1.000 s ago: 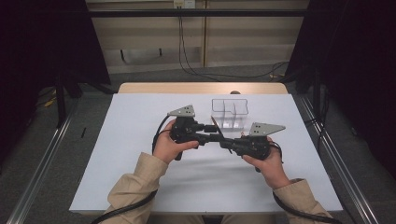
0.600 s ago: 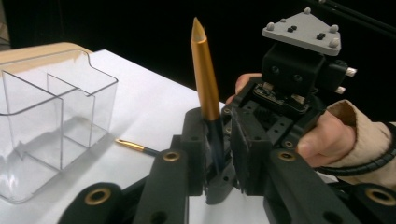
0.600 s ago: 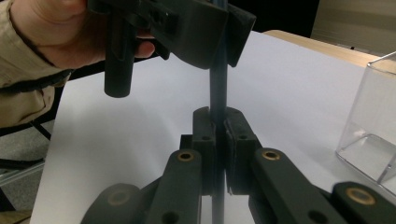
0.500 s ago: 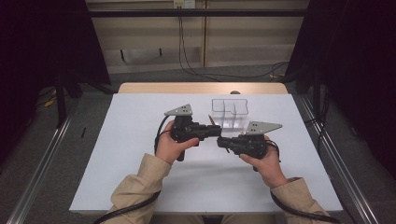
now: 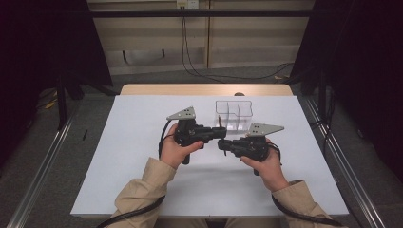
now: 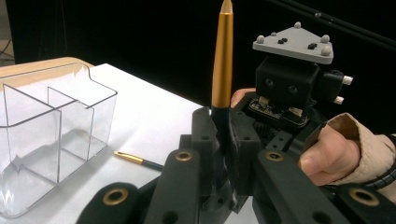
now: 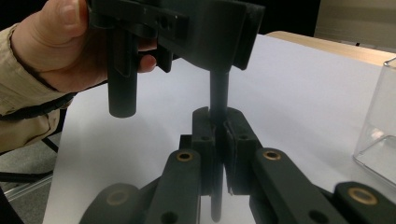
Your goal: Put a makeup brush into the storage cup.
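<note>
A gold pen (image 6: 222, 56) with a dark lower shaft stands upright between both grippers, just in front of the clear organizer (image 5: 233, 114). My left gripper (image 6: 220, 140) reaches in from the left, and its jaws have just been closing onto the dark shaft. They now press on it. My right gripper (image 7: 217, 135) comes from the right and is shut on the same shaft (image 7: 218, 93), lower down. In the high view the left gripper (image 5: 220, 133) and right gripper (image 5: 222, 144) meet tip to tip under the pen (image 5: 219, 121).
A second gold-and-dark pen (image 6: 137, 160) lies flat on the white table (image 5: 142, 180) beside the organizer (image 6: 56, 135). The organizer's compartments look empty. The table's wooden far edge (image 5: 204, 89) runs behind it, and metal rails flank both sides.
The left gripper's jaws have closed on the pen that the right gripper holds. The pen now stands more upright. Both hands have stayed almost in place.
</note>
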`<state>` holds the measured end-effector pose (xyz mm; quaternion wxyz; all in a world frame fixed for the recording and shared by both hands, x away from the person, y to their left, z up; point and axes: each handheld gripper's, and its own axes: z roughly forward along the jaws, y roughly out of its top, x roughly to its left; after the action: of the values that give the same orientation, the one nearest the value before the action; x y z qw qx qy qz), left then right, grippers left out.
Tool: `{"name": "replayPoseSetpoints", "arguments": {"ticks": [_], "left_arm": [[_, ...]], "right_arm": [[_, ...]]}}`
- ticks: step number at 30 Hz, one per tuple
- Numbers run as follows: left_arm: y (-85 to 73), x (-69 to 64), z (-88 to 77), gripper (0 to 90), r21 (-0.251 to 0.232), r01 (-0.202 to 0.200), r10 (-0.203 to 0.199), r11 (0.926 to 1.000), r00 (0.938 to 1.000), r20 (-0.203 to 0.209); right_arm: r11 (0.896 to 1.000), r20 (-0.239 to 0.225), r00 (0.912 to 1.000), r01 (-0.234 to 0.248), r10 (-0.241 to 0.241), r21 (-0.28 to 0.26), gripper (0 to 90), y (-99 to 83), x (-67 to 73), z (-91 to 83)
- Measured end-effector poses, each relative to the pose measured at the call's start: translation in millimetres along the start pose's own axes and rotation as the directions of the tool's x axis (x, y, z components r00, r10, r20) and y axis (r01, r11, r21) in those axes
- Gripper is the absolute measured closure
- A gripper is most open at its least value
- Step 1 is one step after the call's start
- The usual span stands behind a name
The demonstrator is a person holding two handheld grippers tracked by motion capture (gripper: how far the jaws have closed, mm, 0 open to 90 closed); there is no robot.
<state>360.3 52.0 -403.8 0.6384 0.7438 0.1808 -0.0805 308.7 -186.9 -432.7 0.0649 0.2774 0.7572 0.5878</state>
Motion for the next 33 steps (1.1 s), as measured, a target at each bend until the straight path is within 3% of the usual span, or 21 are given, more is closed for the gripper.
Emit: {"name": "replayPoseSetpoints", "arguments": {"ticks": [7,12,16,23,27,31,33], "left_arm": [[2.0,-4.0,-1.2,83.5,0.004,-0.036,0.036,0.9993,0.9993,-0.013],[2.7,-2.6,-4.5,83.5,0.007,-0.047,0.047,0.9989,0.9984,-0.032],[3.7,-1.8,-7.6,83.5,0.01,-0.056,0.056,0.9984,0.9973,-0.048],[3.3,0.7,-12.4,83.5,0.018,-0.067,0.068,0.9976,0.9949,-0.075],[3.5,1.7,-15.8,83.4,0.018,-0.069,0.07,0.9974,0.9934,-0.091],[4.1,1.4,-16.8,83.4,0.027,-0.082,0.084,0.9963,0.9916,-0.098],[4.2,1.3,-16.5,83.5,0.029,-0.084,0.086,0.9961,0.9912,-0.1]], "right_arm": [[1.0,-0.001,1.0,-0.007,0.007,-0.008,81.2,1.5,1.1,0.1],[1.0,0.02,0.9998,0.007,-0.007,0.002,64.3,-1.6,2.1,-0.1],[0.999,0.035,0.9992,0.018,-0.017,-0.028,46.3,-0.2,-0.6,-4.8],[0.998,0.039,0.9992,-0.008,0.01,-0.057,22.3,-0.1,-5.9,-14.0],[0.998,0.068,0.9976,0.018,-0.013,-0.066,15.7,0.5,-7.8,-18.0],[0.996,0.053,0.9986,0.016,-0.012,-0.088,12.8,2.2,-9.0,-21.8],[0.996,0.069,0.9975,0.017,-0.011,-0.086,12.5,3.9,-9.8,-23.4]]}}
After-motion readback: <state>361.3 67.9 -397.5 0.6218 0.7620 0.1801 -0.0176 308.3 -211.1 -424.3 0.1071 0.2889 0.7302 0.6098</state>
